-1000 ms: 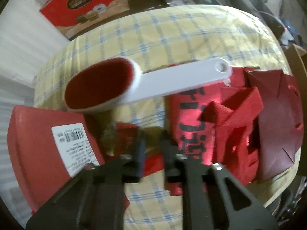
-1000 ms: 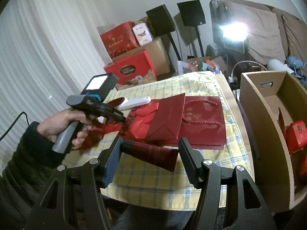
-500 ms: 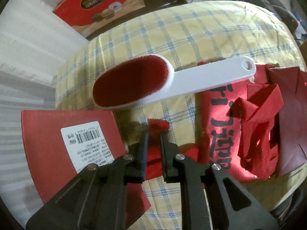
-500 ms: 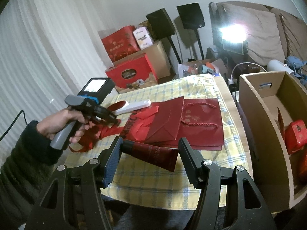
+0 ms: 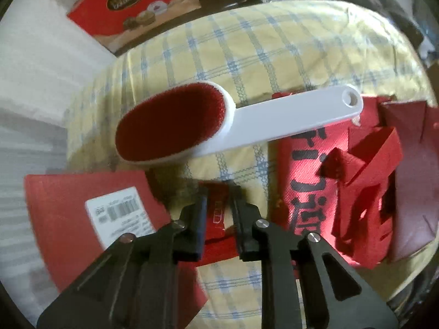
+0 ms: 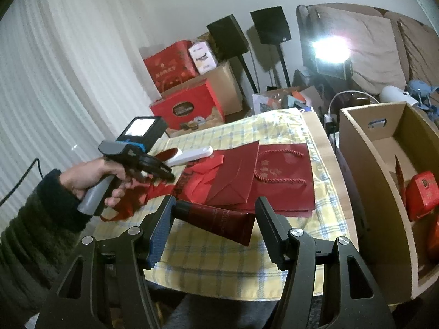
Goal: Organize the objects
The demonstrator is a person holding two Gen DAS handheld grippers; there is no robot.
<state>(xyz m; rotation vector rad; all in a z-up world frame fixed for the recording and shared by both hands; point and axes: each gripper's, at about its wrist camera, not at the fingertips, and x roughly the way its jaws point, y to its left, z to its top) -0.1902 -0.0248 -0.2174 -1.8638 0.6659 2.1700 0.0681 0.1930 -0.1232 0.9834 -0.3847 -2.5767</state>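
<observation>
My left gripper (image 5: pixel 218 200) is shut on a small red packet (image 5: pixel 216 213), held just above the checked tablecloth (image 5: pixel 247 54). Beyond it lies a white-handled lint brush (image 5: pixel 219 126) with a red pad. A red fabric bag with black lettering (image 5: pixel 310 181) and red strips lies to the right. In the right wrist view my right gripper (image 6: pixel 214 213) is shut on a dark red tube (image 6: pixel 219 219), held crosswise above the table's near edge. The left gripper (image 6: pixel 164 174) shows there at the left, over red items.
A flat red package with a barcode label (image 5: pixel 82 219) lies left of the left gripper. Dark red paper bags (image 6: pixel 260 178) lie mid-table. An open cardboard box (image 6: pixel 370 164) with red items stands to the right. Red gift boxes (image 6: pixel 189 109) and speakers stand behind.
The left gripper has pulled back toward the table's left end with the red packet. The lint brush now sits further ahead of it. The right gripper has held still with the tube.
</observation>
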